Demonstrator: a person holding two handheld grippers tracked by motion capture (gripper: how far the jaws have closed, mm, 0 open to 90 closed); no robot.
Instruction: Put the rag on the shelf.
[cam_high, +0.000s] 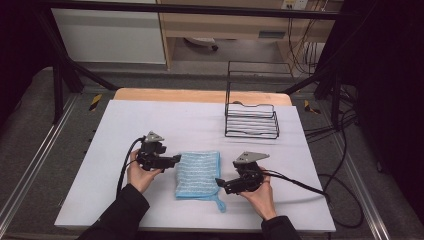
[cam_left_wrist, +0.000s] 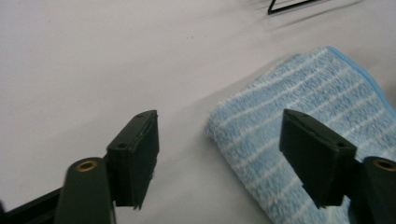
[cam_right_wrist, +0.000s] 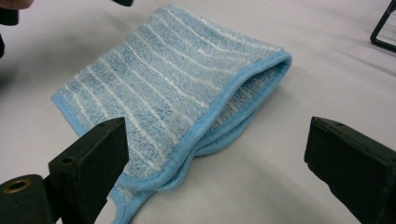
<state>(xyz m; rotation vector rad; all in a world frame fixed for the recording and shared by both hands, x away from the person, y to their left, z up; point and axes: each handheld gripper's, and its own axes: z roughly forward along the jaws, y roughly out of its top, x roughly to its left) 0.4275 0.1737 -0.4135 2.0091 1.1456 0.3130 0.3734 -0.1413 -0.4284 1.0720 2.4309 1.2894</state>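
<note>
A folded light-blue towel with white stripes (cam_high: 198, 174) lies flat on the white table top (cam_high: 200, 125), its hanging loop trailing toward the near edge. My left gripper (cam_high: 176, 159) sits just left of the towel, jaws open and pointing at its left edge. In the left gripper view the towel (cam_left_wrist: 299, 121) lies ahead and to the right, with nothing between the fingers. My right gripper (cam_high: 218, 181) is at the towel's right near corner, open. The right gripper view has the towel's bound edge (cam_right_wrist: 177, 93) ahead of the spread jaws, not held.
A black wire rack (cam_high: 251, 119) stands at the back right of the table. Black cables (cam_high: 300, 182) trail from both grippers. Beyond the far edge a metal frame and a wooden desk stand.
</note>
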